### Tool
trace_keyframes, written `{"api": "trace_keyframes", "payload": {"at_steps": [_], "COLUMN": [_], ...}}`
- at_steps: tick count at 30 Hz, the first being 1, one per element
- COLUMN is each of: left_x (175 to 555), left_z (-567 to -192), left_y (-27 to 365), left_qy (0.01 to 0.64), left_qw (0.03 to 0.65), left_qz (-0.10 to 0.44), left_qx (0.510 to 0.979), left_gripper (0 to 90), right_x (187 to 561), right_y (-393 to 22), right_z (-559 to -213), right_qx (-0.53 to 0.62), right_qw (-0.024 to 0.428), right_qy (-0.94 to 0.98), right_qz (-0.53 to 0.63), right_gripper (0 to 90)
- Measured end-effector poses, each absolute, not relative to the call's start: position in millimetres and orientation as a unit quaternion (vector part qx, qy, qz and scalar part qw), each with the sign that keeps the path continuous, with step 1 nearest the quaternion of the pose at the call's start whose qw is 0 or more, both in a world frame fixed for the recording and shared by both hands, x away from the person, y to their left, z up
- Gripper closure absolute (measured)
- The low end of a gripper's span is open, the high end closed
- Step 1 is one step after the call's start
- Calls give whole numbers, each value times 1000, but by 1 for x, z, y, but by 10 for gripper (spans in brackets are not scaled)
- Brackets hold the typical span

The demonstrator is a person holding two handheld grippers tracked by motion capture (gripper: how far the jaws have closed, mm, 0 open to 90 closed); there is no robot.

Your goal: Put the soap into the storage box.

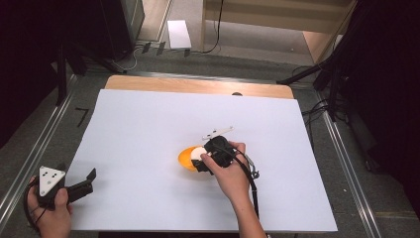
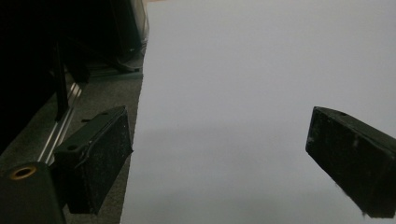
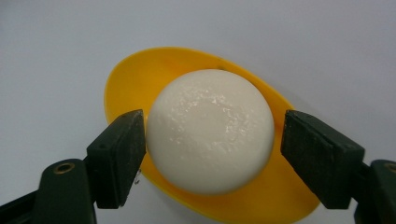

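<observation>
A: Right hand-held gripper (image 3: 208,154) status?

B: Sits over the white ball (image 3: 210,130), one jaw on each side. Left pad looks just at the ball's surface, right pad has a visible gap. So slightly open around it, not clamped.

A: Ball location?

B: Resting in the yellow dish (image 3: 135,79). Dish lies on the white sheet (image 1: 148,129) that covers the bench, a bit right of centre, closer to the near edge than the far one. In the high view the right hand (image 1: 230,173) is on top of the dish (image 1: 185,158), and the ball (image 1: 198,152) shows just past the gripper body.

A: Left hand-held gripper (image 1: 89,179)?

B: Parked at the near left corner, at the sheet's left edge. Jaws wide apart, nothing between them, only bare sheet (image 2: 243,93) ahead. Left hand (image 1: 49,210) around its body.
</observation>
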State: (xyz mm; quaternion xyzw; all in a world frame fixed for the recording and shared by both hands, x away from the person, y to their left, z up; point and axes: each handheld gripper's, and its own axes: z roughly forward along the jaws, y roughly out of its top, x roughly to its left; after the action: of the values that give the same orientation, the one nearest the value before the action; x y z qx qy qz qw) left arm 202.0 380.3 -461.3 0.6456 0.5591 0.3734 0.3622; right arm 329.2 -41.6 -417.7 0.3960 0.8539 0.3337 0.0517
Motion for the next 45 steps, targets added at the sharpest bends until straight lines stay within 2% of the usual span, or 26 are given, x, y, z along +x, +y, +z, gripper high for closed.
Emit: {"api": "trace_keyframes", "payload": {"at_steps": [7,8,10,13,45], "left_x": [202,202,202,202,201], "left_z": [-461,-461,-461,-461,-461], "left_y": [380,380,380,380,380], "left_qy": [559,559,559,559,559], "left_qw": [362,361,362,362,362], "left_qz": [375,375,376,376,377], "left_qx": [645,645,645,645,644], "left_gripper": [72,72,72,72,74], "right_x": [327,326,326,326,317], "right_y": [-56,-62,-66,-72,-155], "right_z": [-413,-411,-411,-411,-420], "right_qx": [399,405,411,412,468], "right_qw": [63,76,74,72,95], "right_qy": [844,840,836,835,798], "right_qz": [352,354,357,359,366], "right_gripper": [127,109,52,22,4]}}
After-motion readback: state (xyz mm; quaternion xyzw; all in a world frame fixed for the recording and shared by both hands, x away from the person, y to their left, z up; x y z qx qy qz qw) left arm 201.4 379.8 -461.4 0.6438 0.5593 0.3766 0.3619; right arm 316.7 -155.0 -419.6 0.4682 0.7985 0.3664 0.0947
